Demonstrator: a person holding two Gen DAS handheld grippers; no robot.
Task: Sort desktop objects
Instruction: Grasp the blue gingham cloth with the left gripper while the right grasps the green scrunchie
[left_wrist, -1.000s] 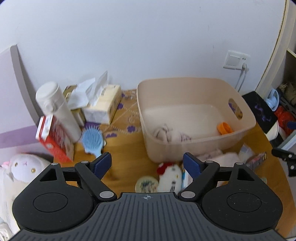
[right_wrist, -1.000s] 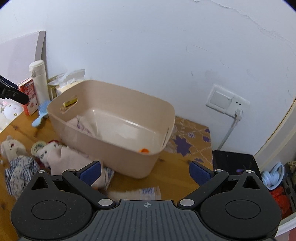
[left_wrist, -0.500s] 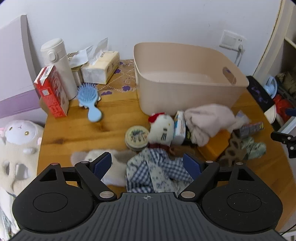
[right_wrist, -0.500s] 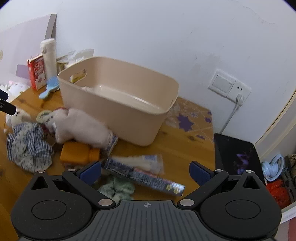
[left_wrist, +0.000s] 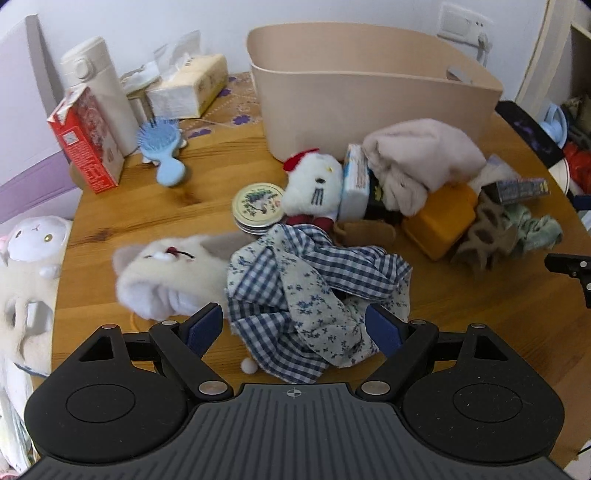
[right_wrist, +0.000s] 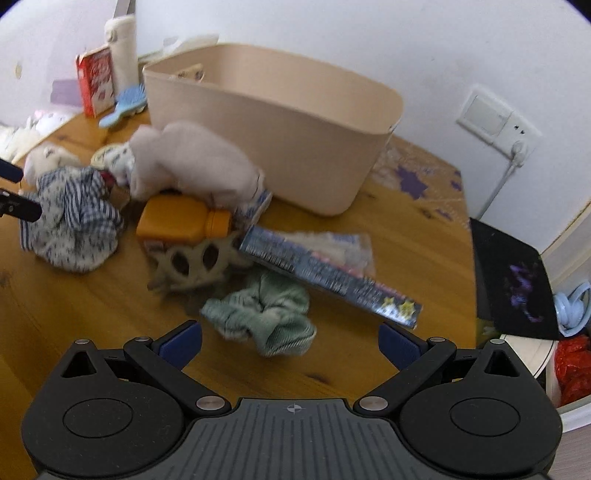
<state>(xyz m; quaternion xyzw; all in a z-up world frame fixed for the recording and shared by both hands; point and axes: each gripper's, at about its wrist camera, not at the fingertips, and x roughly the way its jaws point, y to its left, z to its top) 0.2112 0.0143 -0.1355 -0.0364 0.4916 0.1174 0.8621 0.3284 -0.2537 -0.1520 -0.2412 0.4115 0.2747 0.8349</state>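
A beige bin stands at the back of the wooden table; it also shows in the right wrist view. A pile lies in front of it: a blue checked cloth, a white cat plush, a grey plush, a round tin, a pink cloth, an orange bottle, a green scrunchie and a dark flat box. My left gripper is open, straddling the checked cloth. My right gripper is open just above the green scrunchie.
At the back left stand a white flask, a red carton, a tissue pack and a blue hairbrush. A large plush sits off the left table edge. A black pad lies at the right edge.
Both grippers have dropped lower and pulled back from the bin toward the pile. The bin's inside is no longer visible. Both stay open.
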